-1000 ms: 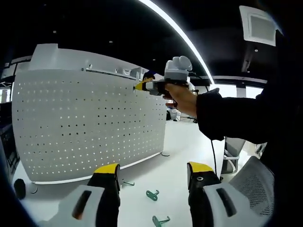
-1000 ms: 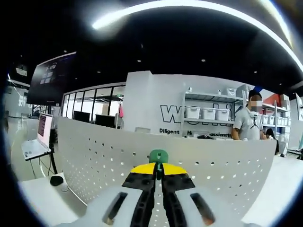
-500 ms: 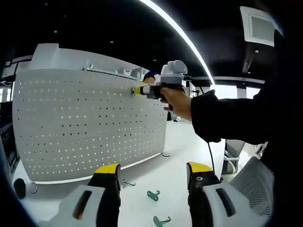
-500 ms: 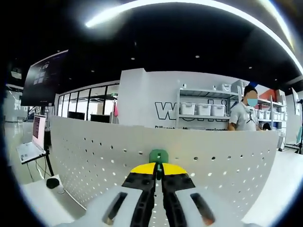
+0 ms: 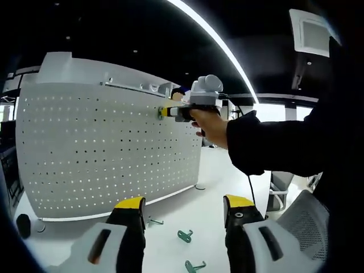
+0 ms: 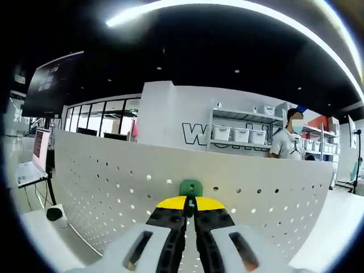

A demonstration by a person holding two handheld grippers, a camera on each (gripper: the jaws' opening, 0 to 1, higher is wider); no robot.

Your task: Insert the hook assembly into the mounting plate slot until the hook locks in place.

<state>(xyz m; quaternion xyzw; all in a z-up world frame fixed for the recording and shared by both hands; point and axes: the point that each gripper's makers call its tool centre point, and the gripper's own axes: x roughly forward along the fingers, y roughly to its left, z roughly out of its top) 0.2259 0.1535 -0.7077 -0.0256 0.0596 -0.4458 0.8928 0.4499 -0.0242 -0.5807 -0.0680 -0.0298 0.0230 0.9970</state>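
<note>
Two grippers: right gripper (image 6: 190, 206), fingers pinching green hook (image 6: 190, 187) against pegboard (image 6: 114, 193); left gripper (image 5: 182, 219), fingers spread above tabletop (image 5: 187, 205).

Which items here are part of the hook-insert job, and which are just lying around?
In the job:
- green hook, pinched in the right gripper, at the board near its top edge
- white pegboard, standing upright on the table

Lying about:
- spare green hooks on the white table
- left gripper, open, holding nothing
- laptop to one side, shelves with bins behind
</note>
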